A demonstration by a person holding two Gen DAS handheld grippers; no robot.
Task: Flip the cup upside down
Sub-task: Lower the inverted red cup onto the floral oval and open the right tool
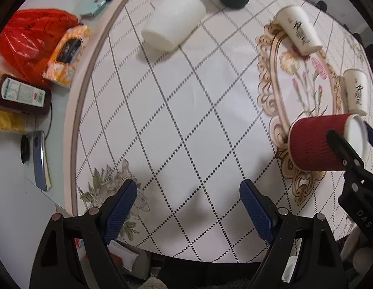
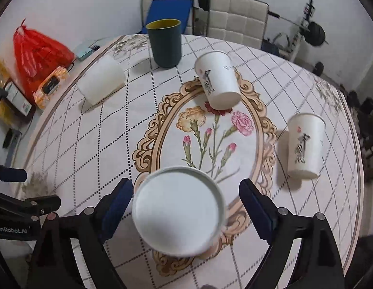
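Observation:
A red ribbed paper cup [image 1: 316,142] stands upside down on the floral tablecloth, its white base up. In the right wrist view its white base [image 2: 178,210] fills the gap between my right gripper's open fingers [image 2: 186,202], which stand on either side of it without touching. In the left wrist view the right gripper [image 1: 350,134] straddles the cup's top. My left gripper [image 1: 187,200] is open and empty, low over the table's near edge, left of the cup.
Two printed white paper cups [image 2: 217,79] [image 2: 304,144] stand upside down on the cloth. A plain white cup [image 2: 101,83] lies at the left. A dark green cup [image 2: 164,43] stands upright at the back. A red bag [image 2: 39,53] and packets lie off the left edge.

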